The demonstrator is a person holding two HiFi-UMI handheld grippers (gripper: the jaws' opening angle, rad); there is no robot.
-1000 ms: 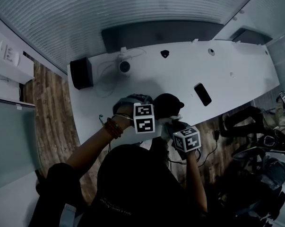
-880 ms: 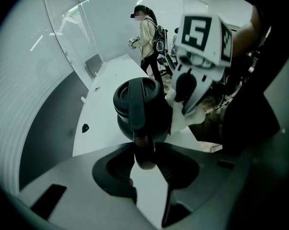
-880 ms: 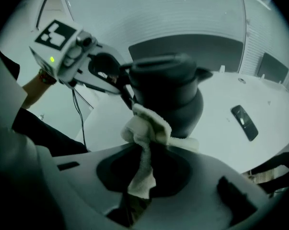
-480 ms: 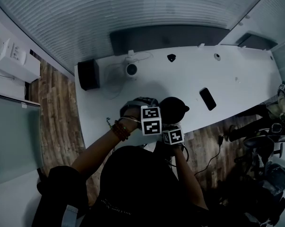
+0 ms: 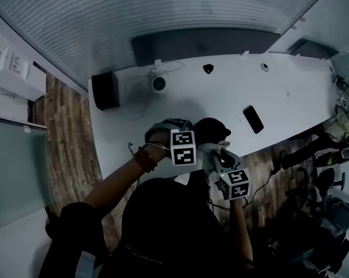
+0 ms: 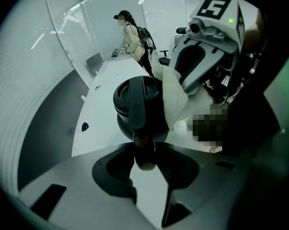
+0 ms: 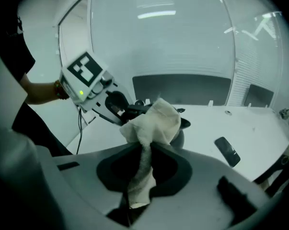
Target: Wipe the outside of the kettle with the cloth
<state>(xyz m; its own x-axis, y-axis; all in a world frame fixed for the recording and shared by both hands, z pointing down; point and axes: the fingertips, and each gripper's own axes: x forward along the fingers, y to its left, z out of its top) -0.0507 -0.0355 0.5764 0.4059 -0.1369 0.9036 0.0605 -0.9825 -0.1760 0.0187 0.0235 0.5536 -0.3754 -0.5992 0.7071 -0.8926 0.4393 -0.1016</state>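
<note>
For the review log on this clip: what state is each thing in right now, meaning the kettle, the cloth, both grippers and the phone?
Kettle: upright on the table, held by its handle.
Cloth: bunched, pinched at one end, lying against the kettle's side.
Left gripper: shut on the kettle's handle.
Right gripper: shut on the cloth.
Phone: lying flat on the table, screen dark.

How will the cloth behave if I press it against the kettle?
Probably floppy: the cloth bunches and hangs limp in the right gripper, so it should fold rather than push back. It looks soft, likely moulding round the kettle. It may slip on its glossy wall.
</note>
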